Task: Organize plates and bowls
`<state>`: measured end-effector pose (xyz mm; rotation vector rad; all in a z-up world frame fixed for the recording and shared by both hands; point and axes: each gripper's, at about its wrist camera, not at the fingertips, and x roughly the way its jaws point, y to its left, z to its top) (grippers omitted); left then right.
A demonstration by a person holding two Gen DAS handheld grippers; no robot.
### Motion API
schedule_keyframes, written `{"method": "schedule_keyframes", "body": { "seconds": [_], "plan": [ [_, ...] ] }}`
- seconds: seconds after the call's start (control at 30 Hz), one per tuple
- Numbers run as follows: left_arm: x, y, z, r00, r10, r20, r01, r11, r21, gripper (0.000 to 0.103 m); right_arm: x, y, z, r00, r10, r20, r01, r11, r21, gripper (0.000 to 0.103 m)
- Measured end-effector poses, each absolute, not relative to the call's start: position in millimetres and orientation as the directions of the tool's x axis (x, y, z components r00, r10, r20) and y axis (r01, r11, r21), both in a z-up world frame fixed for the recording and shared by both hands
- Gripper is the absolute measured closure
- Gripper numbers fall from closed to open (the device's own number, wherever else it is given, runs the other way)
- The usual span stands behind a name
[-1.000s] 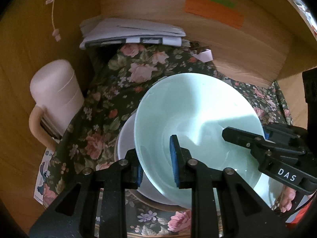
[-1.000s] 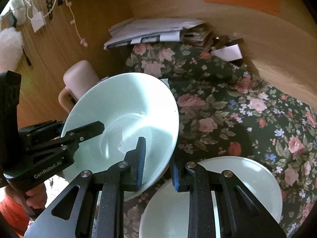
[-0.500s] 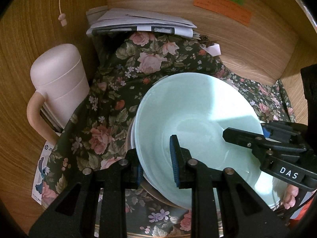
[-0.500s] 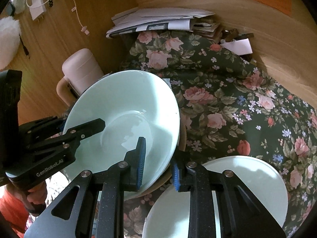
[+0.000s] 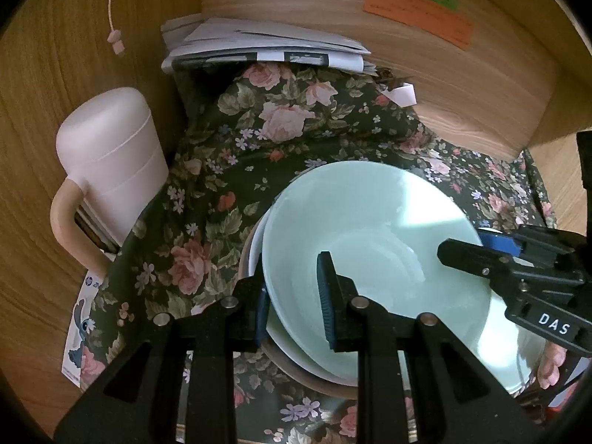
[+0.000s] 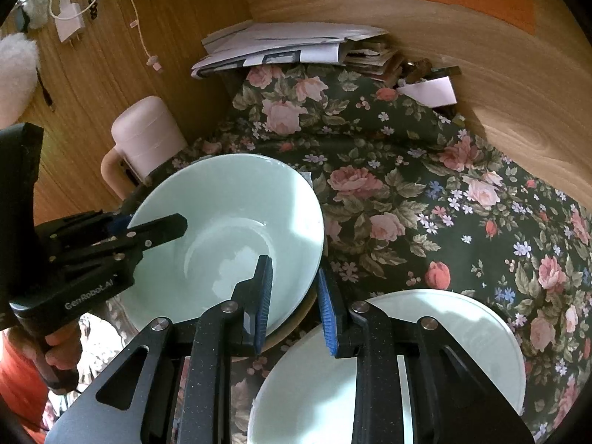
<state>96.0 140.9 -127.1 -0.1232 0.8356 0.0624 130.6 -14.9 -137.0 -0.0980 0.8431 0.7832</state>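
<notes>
A pale green bowl (image 5: 373, 236) rests nested in a stack of a white bowl (image 5: 255, 255) and a brown dish (image 5: 296, 373) on the floral cloth. My left gripper (image 5: 292, 296) straddles the bowl's near-left rim, one finger inside and one outside, with a gap around the rim. My right gripper (image 6: 294, 296) straddles the opposite rim of the same bowl (image 6: 229, 229), jaws likewise parted. A second pale plate (image 6: 425, 351) lies on the cloth under the right gripper. Each gripper shows in the other's view, the right in the left wrist view (image 5: 481, 255), the left in the right wrist view (image 6: 155, 229).
A pink lidded mug (image 5: 107, 170) stands at the left against the wooden wall. A pile of papers (image 5: 266, 48) lies at the back. A folded white slip (image 6: 429, 90) sits at the back right. Wooden walls enclose the cloth (image 6: 425, 199) on three sides.
The green bowl came down from a tilted, lifted pose and now sits level in the stack. Both grippers' jaws have widened around its rim.
</notes>
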Motion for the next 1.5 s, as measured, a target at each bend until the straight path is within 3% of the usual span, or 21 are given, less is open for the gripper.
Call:
{"method": "schedule_keyframes", "body": {
  "seconds": [0.13, 0.37, 0.6, 0.97, 1.5],
  "plan": [
    [96, 137, -125, 0.671, 0.026, -0.741, -0.091, 0.995, -0.047, 0.079, 131, -17, -137, 0.406, 0.588, -0.700, -0.656, 0.720, 0.225, 0.079],
    [98, 135, -119, 0.665, 0.020, -0.747, -0.084, 0.995, -0.049, 0.064, 127, -19, -134, 0.420, 0.592, -0.687, -0.658, 0.720, 0.218, 0.064],
    [91, 131, -103, 0.711, 0.064, -0.701, -0.084, 0.996, 0.006, 0.048, 129, -25, -133, 0.421, 0.597, -0.683, -0.652, 0.722, 0.229, 0.062],
    [83, 151, -128, 0.659, 0.044, -0.751, -0.127, 0.991, -0.053, 0.047, 139, -22, -146, 0.376, 0.581, -0.722, -0.652, 0.720, 0.240, 0.062],
    [82, 159, -156, 0.622, -0.088, -0.778, -0.123, 0.970, -0.208, 0.047, 151, 10, -170, 0.252, 0.560, -0.790, -0.668, 0.691, 0.276, 0.062]
  ]
}}
